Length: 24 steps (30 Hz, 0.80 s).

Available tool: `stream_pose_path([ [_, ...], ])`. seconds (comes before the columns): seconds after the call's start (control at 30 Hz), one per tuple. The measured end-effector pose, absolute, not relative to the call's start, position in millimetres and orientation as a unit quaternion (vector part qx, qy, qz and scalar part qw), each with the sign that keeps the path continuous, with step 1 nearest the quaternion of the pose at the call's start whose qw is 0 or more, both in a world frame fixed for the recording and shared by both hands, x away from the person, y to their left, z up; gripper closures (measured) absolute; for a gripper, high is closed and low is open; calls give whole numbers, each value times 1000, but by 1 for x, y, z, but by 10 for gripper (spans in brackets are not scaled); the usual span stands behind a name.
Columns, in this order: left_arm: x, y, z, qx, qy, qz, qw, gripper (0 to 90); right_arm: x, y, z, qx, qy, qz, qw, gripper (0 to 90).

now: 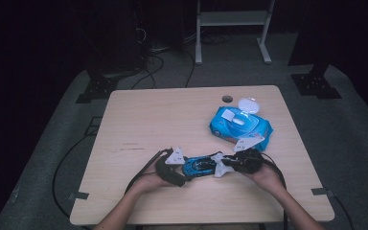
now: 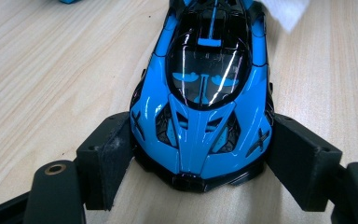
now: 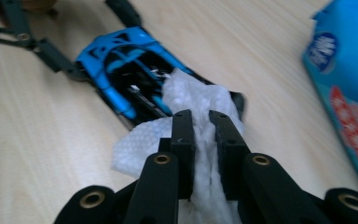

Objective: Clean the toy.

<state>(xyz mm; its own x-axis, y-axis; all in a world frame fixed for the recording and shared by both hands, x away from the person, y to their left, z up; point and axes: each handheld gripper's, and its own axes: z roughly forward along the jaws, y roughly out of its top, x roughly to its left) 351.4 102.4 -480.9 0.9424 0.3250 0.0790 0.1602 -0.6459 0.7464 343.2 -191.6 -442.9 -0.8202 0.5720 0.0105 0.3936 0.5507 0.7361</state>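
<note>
One toy car [image 1: 199, 166], one wipe [image 3: 196, 100], one wipe pack [image 1: 239, 123]

Blue pack of wipes [image 1: 240, 124], lid open, near the right edge of the tabletop [image 1: 139, 120]; small round hole [image 1: 227, 99] by the far edge.

Toy car [image 1: 197, 166] between both grippers

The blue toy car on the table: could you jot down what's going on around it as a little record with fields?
Work in hand: wiping a blue toy car with a white wipe
Left gripper: jaws clamped on the car's nose, one on each side, holding it on the table
Right gripper: jaws pinched on the wipe, pressed against the car's other end
Wipe pack: blue, lid flipped open, lying on the table beyond the right gripper
Car: flat on the table, between the two grippers
</note>
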Motion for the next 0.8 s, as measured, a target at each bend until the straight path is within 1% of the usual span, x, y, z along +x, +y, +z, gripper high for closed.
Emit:
stream_pose_path([
  [0.17, 351, 102, -481, 901, 133, 105, 400, 251, 355, -190, -440, 291, 865, 390, 119, 803],
  [0.27, 351, 102, -481, 901, 134, 105, 400, 251, 366, -167, -441, 274, 874, 380, 131, 803],
  [0.37, 351, 102, -481, 901, 134, 104, 399, 251, 371, -162, -443, 272, 878, 371, 132, 803],
  [0.4, 351, 102, -481, 901, 134, 104, 399, 251, 373, -163, -444, 275, 878, 370, 130, 803],
  [0.43, 352, 102, -481, 901, 135, 102, 399, 251, 374, -174, -444, 287, 872, 379, 119, 803],
  [0.5, 352, 102, -481, 901, 137, 102, 399, 251, 370, -183, -443, 294, 868, 380, 123, 803],
  [0.57, 352, 102, -481, 901, 137, 102, 399, 250, 364, -194, -445, 306, 862, 390, 102, 805],
  [0.77, 351, 102, -480, 902, 137, 105, 395, 249, 349, -199, -444, 294, 867, 393, 91, 806],
  [0.8, 351, 102, -480, 902, 137, 105, 395, 249, 349, -200, -444, 295, 866, 395, 83, 806],
])
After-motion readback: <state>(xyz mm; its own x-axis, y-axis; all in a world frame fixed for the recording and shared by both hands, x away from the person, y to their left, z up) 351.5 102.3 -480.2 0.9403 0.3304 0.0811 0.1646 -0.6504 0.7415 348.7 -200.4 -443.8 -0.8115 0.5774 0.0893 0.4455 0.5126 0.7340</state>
